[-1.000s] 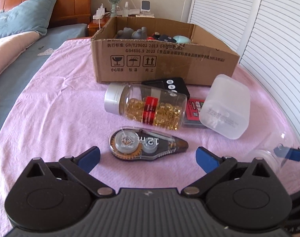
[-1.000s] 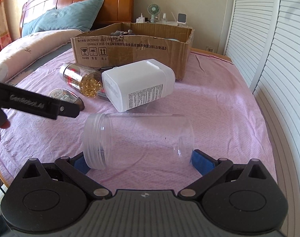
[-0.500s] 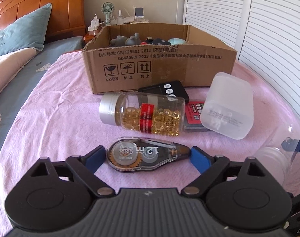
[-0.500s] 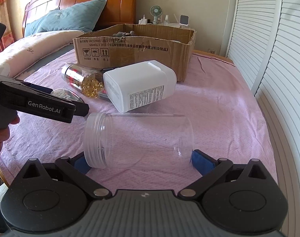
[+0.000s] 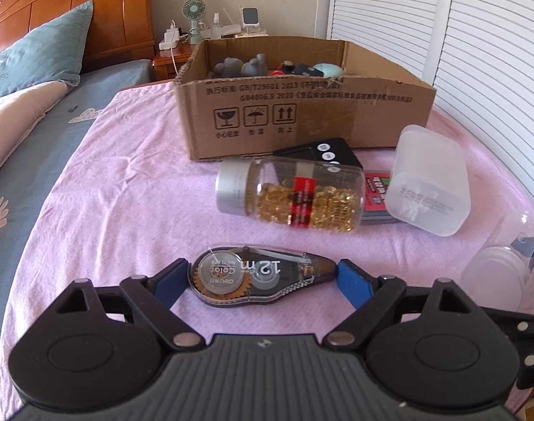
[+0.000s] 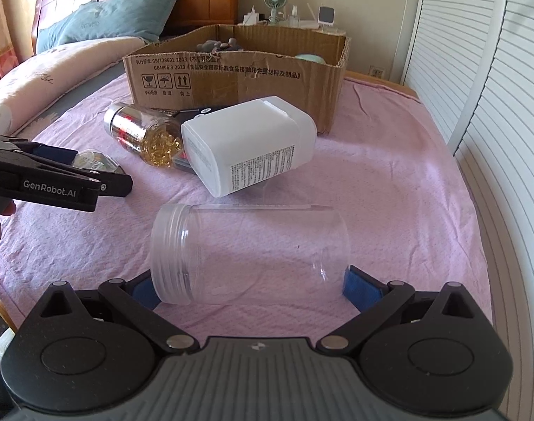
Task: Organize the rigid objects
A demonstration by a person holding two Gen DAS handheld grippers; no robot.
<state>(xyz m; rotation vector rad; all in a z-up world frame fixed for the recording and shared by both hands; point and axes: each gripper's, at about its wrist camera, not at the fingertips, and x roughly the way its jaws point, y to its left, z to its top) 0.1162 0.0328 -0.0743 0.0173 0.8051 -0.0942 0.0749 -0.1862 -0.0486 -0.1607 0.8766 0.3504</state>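
So the correction tape dispenser [image 5: 263,279], low in the middle of the left wrist frame, is now bracketed end to end by the left gripper [image 5: 261,280]. A second ago it was lying well ahead of the blue pads; the gap has been closed, and the pads look to be touching or nearly touching both ends. A firm pinch can't be confirmed yet.

Over in the right wrist frame, the clear jar [image 6: 249,252] is straddled lengthwise on its side by the right gripper [image 6: 247,286], spread wide, pretty much unchanged.

Both grabs seem set up, so a squeeze and a lift toward the cardboard box [image 5: 302,112] at upper center is probably next. The capsule bottle [image 5: 291,196] and white container [image 5: 428,179] are left untouched on the pink sheet [image 5: 126,193].
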